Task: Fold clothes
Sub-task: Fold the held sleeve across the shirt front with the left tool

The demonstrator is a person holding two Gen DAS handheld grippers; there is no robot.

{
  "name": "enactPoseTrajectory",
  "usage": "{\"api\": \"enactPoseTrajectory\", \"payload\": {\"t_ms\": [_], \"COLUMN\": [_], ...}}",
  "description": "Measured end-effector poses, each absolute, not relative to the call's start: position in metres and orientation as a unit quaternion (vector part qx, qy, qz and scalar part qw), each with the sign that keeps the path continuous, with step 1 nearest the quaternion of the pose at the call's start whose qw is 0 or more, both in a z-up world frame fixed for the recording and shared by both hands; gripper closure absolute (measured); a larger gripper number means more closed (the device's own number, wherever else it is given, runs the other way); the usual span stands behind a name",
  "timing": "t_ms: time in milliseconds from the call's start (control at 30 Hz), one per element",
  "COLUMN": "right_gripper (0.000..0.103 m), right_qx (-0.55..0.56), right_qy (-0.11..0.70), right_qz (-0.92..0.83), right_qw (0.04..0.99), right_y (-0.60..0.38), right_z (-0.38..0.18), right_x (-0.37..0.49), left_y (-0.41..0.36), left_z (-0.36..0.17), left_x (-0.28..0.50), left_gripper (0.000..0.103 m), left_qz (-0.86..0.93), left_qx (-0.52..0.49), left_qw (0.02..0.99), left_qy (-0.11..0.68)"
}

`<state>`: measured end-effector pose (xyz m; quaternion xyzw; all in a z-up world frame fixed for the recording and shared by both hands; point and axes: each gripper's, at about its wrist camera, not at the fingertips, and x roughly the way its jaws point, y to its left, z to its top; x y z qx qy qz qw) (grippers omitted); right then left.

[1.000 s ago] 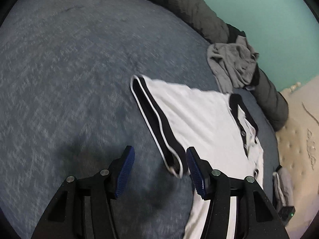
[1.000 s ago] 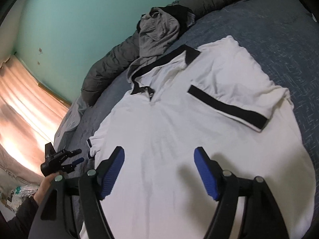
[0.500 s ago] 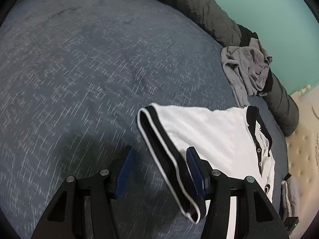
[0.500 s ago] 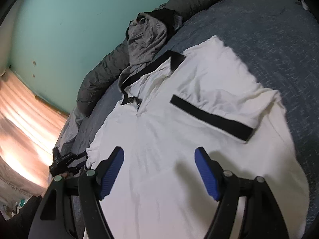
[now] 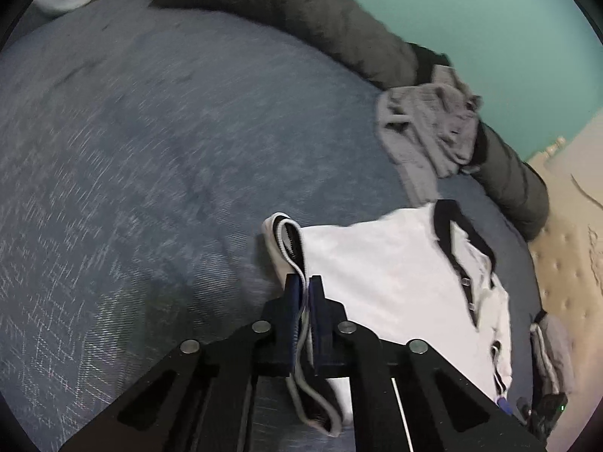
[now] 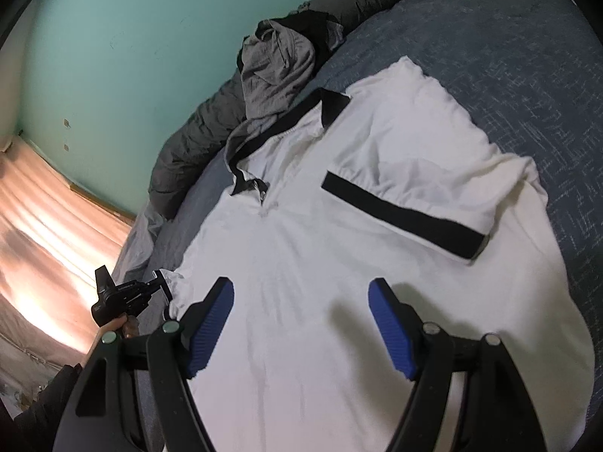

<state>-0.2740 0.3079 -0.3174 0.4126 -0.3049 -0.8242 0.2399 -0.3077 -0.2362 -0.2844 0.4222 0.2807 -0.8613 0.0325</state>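
Note:
A white polo shirt (image 6: 309, 263) with a black collar lies face up on the blue bedspread (image 6: 527, 56). One sleeve (image 6: 426, 173) is folded in over the chest and shows its black band. My left gripper (image 5: 303, 282) is shut on the black, white-edged hem of the other sleeve (image 5: 288, 241), whose end hangs below the pads. In the right wrist view the left gripper (image 6: 160, 277) shows at the shirt's left edge, held by a hand. My right gripper (image 6: 301, 293) hovers open over the lower chest with nothing between its pads.
A crumpled grey garment (image 6: 275, 71) lies by the collar, against a rolled dark grey duvet (image 5: 301, 11) along the teal wall. A bare cream mattress (image 5: 565, 226) borders the bedspread. A curtain (image 6: 45, 226) hangs at the left in the right wrist view.
My left gripper has closed on the sleeve hem, which lay between its open jaws before, and has drawn the sleeve up and inward. The right gripper stays open over the shirt.

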Motion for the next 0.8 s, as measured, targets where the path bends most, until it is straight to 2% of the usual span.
{"api": "enactPoseTrajectory", "payload": {"t_ms": [267,367,667,733,767,800], "right_gripper": [0.028,0.028,0.027,0.027,0.027,0.027], "right_qx": [0.407,0.402,0.394,0.395,0.395,0.395], "right_qy": [-0.329,-0.336,-0.357,-0.357,-0.357,-0.358], "right_qz": [-0.819,-0.819,-0.815,-0.814,-0.814,-0.813], "right_qw": [0.236,0.235,0.229,0.231,0.232,0.233], "right_y": [0.316,0.321,0.333,0.332,0.332,0.332], "right_z": [-0.315,-0.312,-0.310,-0.309,-0.309,-0.309], "right_x": [-0.275,-0.275,-0.276,-0.276,-0.276,-0.277], "left_y": [-0.170,-0.128,-0.023,-0.017,-0.016,-0.018], "left_z": [-0.229,-0.217,-0.260,-0.261,-0.259,-0.255], "left_x": [-0.320,-0.329,-0.342,-0.338,-0.334,-0.330], "left_gripper": [0.100,0.100,0.098,0.092,0.082,0.076], "left_qz": [-0.885,-0.889,-0.858,-0.855,-0.856,-0.857], "left_qx": [0.399,0.406,0.488,0.494,0.494,0.489], "left_qw": [-0.043,-0.072,-0.120,-0.120,-0.118,-0.121], "left_qy": [0.238,0.199,0.107,0.101,0.099,0.107]}}
